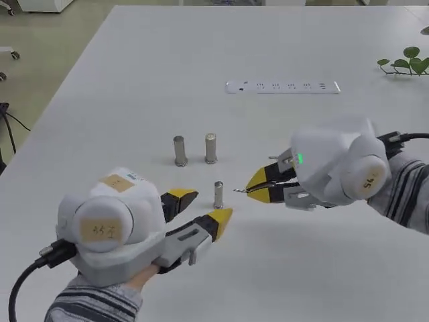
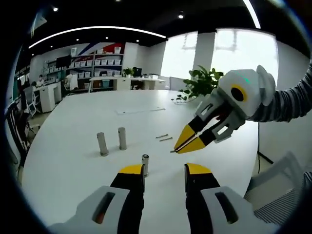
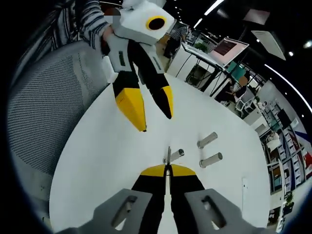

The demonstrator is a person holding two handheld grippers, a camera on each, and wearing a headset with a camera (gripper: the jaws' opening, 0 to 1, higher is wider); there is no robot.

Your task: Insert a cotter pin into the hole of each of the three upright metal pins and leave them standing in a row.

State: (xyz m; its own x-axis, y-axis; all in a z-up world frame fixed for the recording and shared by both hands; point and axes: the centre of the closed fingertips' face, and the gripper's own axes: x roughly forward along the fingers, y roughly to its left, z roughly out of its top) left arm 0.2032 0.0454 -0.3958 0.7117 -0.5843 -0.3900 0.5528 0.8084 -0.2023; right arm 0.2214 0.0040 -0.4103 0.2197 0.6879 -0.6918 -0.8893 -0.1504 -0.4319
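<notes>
Jaws of the right gripper (image 1: pixel 258 186) clench a cotter pin (image 1: pixel 241 191), its tip just short of the nearest metal pin (image 1: pixel 218 194) — that pin's hole is too small to make out. The left gripper (image 1: pixel 204 204) has its jaws spread apart just beside that pin, and two farther metal pins (image 1: pixel 179 151) stand upright behind it. The left gripper view shows two spare cotter pins (image 2: pixel 164 138) lying on the table (image 1: pixel 134 100).

Too small to read in the head view: the cross hole of the nearest metal pin (image 1: pixel 218 194). Just right of that pin, the cotter pin (image 1: pixel 240 191) pinched in my right gripper (image 1: pixel 251 190) shows its tip alone, the rest buried between the jaws. Far right of the pin, a plant (image 1: pixel 405 64) is cut by the frame edge. Beyond the pin in the left gripper view, two slim pieces (image 2: pixel 164 138) are too small to identify.
</notes>
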